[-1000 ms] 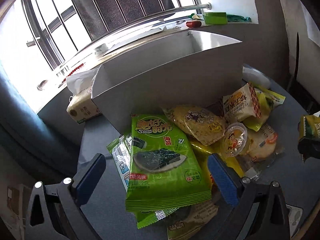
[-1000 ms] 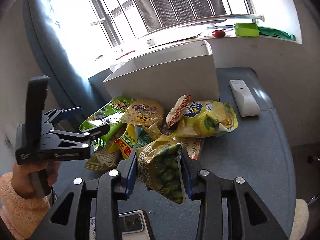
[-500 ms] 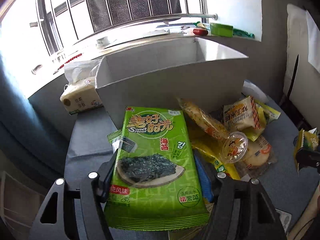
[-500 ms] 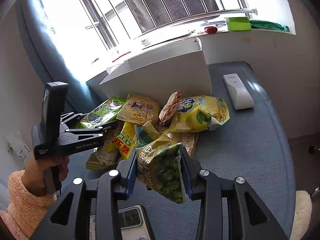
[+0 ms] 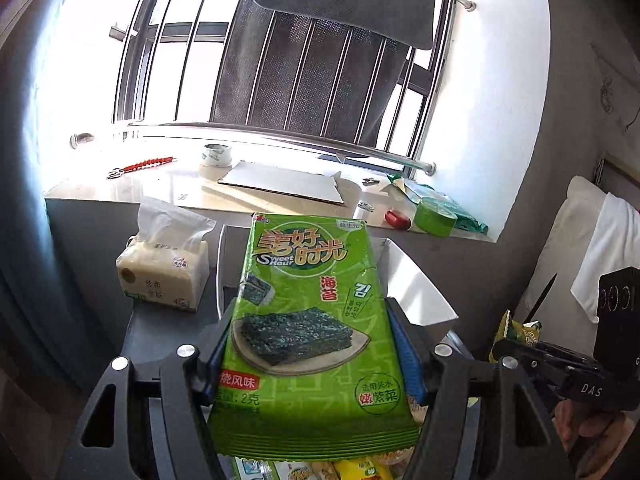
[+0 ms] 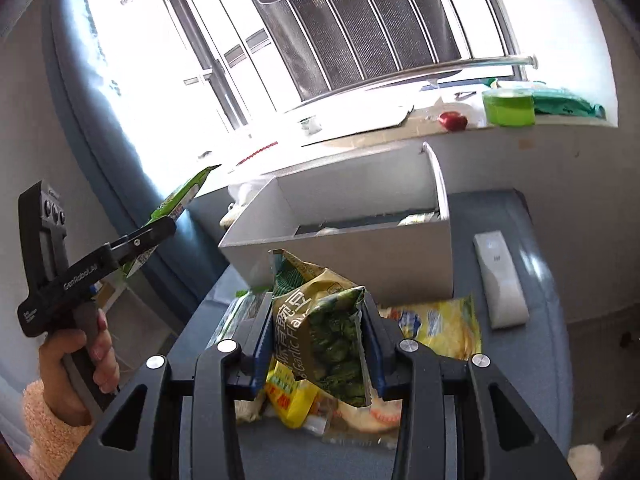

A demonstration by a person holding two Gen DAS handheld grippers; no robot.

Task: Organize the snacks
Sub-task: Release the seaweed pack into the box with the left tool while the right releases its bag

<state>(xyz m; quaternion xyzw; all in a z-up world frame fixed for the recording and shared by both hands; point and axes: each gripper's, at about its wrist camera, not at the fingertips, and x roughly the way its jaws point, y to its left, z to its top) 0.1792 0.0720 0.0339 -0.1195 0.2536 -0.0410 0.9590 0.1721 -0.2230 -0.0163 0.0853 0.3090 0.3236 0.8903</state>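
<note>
Two packets are lifted: the left gripper (image 5: pixel 316 354) clamps a seaweed pack (image 5: pixel 310 332), the right gripper (image 6: pixel 316 346) a green-pea bag (image 6: pixel 320 328). At twelve o'clock the white box (image 6: pixel 360 256) already seems to hold some; several snacks (image 6: pixel 436 328) remain on the desk (image 6: pixel 520 380).

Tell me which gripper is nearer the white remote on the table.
Right. The right gripper, shut on the pea bag, hangs just left of the white remote; the left gripper, holding the seaweed packet, is beyond the white box.
</note>
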